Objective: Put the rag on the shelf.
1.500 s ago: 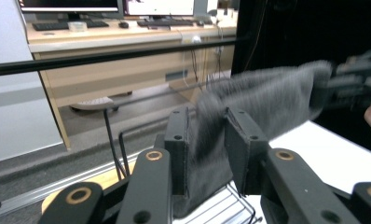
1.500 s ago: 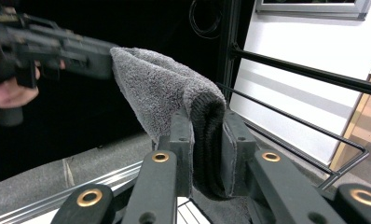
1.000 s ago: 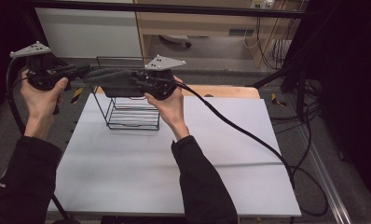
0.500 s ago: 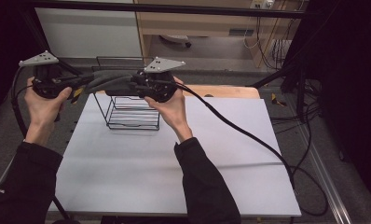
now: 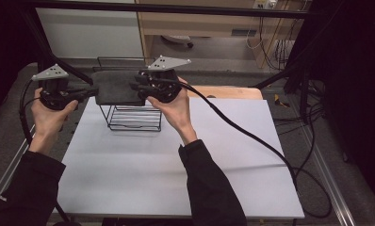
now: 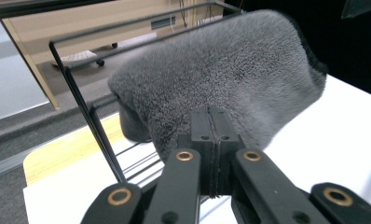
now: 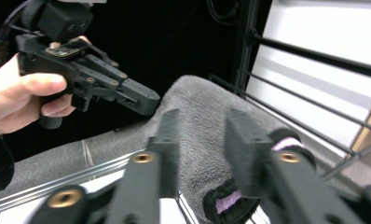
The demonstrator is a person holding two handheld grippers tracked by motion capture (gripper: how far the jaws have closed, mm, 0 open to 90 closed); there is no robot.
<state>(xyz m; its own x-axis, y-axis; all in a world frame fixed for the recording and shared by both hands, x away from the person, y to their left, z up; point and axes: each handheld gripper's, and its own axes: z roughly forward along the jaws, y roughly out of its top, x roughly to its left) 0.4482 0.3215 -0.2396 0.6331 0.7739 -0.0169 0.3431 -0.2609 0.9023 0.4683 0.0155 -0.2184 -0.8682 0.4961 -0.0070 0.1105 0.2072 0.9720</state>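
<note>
Grey fleece sock (image 5: pixel 116 87) stretched level between your two grippers, above the wire basket (image 5: pixel 131 117) near the table's (image 5: pixel 176 179) far left corner. Your left gripper (image 6: pixel 210 140) has its jaws pressed together on one end of the sock. Your right gripper (image 7: pixel 200 140) has jaws parted at the cuffed end, just been closing, fabric between them but not clearly clamped. Likely held taut so it hangs squarely over the basket rim for a drop.

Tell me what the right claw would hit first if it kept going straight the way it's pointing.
Most likely the grey fuzzy sock, which lies right ahead of the right claw and partly between its jaws. Past it sits the left claw, pinching the sock's far end; depth there is unclear.
</note>
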